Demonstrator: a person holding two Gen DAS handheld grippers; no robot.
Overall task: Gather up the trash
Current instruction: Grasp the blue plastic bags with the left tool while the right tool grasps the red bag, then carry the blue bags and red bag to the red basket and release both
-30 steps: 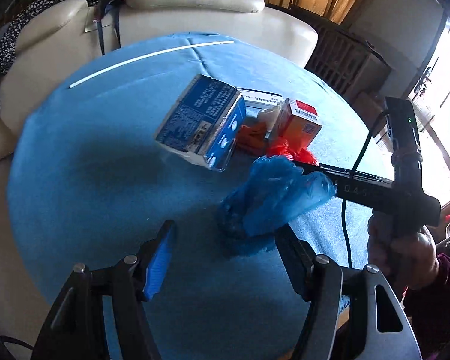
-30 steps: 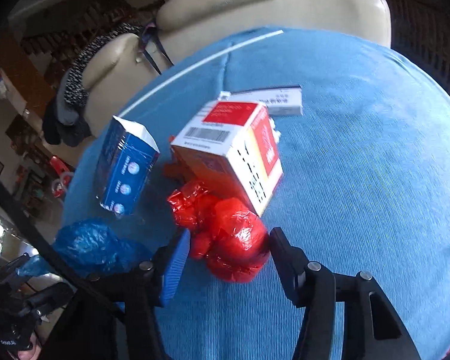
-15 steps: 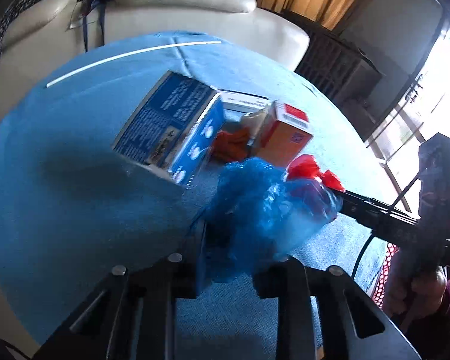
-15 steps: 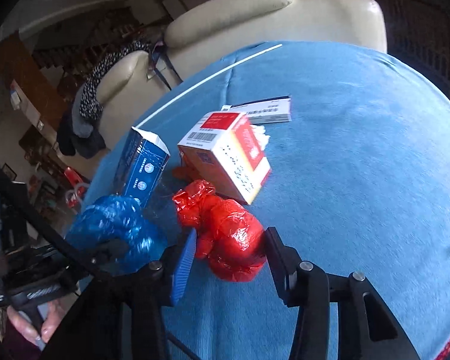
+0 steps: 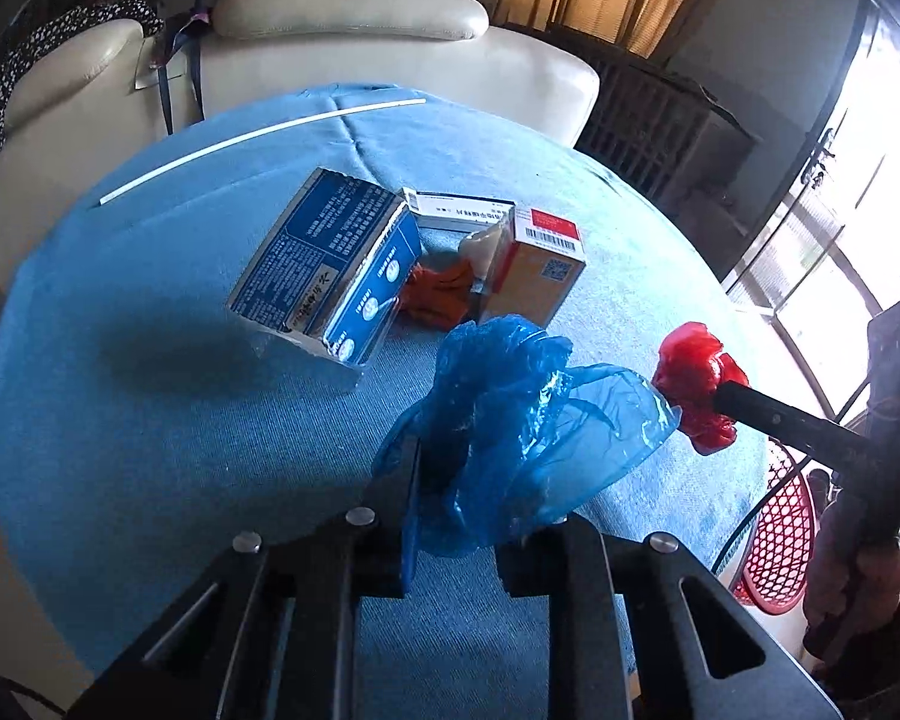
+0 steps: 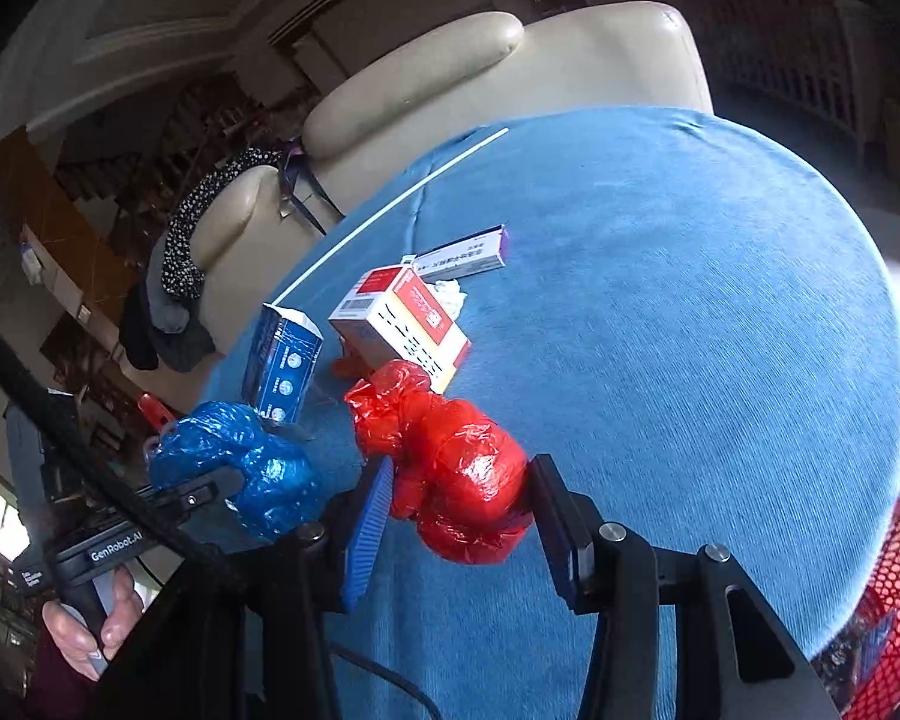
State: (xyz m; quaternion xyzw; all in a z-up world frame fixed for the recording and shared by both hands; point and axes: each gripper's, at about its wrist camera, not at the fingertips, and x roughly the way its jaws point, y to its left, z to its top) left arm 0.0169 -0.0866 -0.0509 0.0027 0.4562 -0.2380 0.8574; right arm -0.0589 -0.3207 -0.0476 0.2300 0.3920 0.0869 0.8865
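Observation:
My left gripper (image 5: 468,480) is shut on a crumpled blue plastic bag (image 5: 522,426) and holds it above the blue tablecloth (image 5: 150,420). My right gripper (image 6: 462,516) is shut on a crumpled red plastic bag (image 6: 456,462), lifted off the table. The red bag also shows in the left wrist view (image 5: 693,384), and the blue bag in the right wrist view (image 6: 240,462). On the table lie a blue carton (image 5: 324,276), a red and orange box (image 5: 534,270), a flat white box (image 5: 456,213) and an orange scrap (image 5: 438,294).
A red mesh basket (image 5: 774,540) stands beside the table at the right; it also shows in the right wrist view (image 6: 894,600). A white strip (image 5: 258,138) lies near the table's far edge. Cream armchairs (image 5: 360,42) stand behind the table.
Both grippers have closed on their bags and lifted them off the table. The left had been open around the blue bag, the right open around the red one.

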